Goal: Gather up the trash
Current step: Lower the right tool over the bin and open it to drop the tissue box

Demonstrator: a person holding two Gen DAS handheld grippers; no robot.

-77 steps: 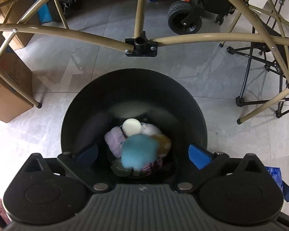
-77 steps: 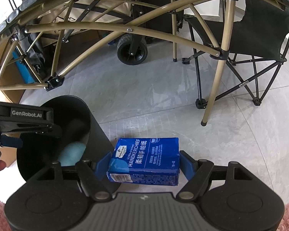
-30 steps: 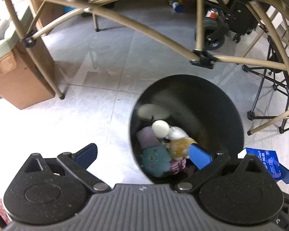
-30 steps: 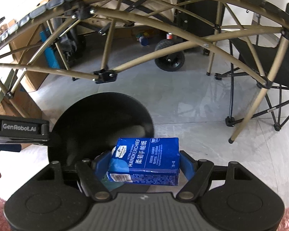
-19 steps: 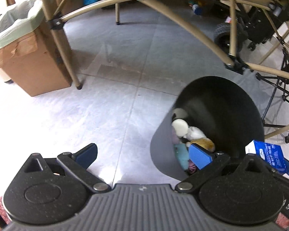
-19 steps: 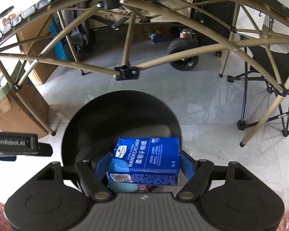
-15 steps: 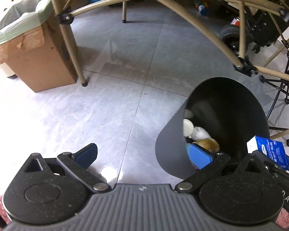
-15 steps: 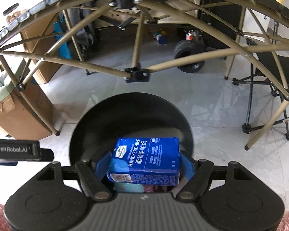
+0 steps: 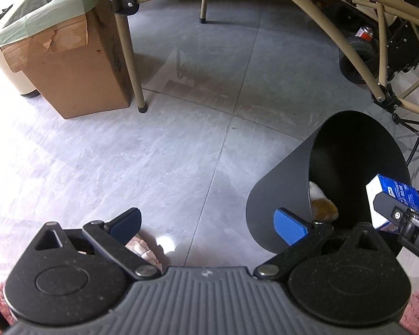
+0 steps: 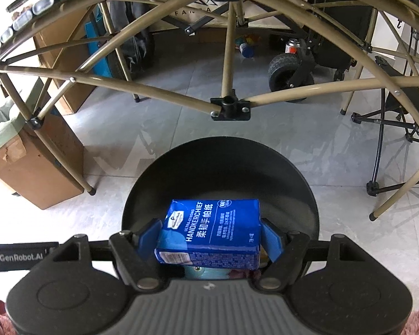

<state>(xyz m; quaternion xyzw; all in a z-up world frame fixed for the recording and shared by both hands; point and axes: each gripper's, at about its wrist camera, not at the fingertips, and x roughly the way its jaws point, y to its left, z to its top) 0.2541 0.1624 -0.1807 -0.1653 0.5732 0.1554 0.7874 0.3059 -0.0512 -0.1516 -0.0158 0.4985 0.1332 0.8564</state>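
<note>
Trash here meant a blue tissue pack (image 10: pixel 212 230), and it was headed for the black bin (image 10: pixel 220 156) standing on the grey tiled floor (image 9: pixel 159 145). Around the bin stood a tan folding frame (image 10: pixel 229 55), a cardboard box lined with a green bag (image 9: pixel 61 47) off to the left, and a wheeled cart (image 10: pixel 290 75) at the back. The bin was open-topped and already held soft coloured items, a white and an orange one (image 9: pixel 322 205) showing against its inner wall.

The right gripper (image 10: pixel 212 236) pointed steeply down with its blue fingers (image 10: pixel 149 236) clenched on the two short ends of the pack, so the pack's long axis ran across from finger to finger. From the right wrist the pack lay squarely over the bin's mouth, and the left wrist view showed it at the bin's near rim, apart from the walls. I judged that the drop turned on just this: pack above the opening, nothing between it and the heap below, so opening the fingers ought to be enough.

The left gripper (image 9: pixel 206 219) hung over bare floor to the left of the bin, fingers released and empty. The right hand was plainly the one in place for the drop.
</note>
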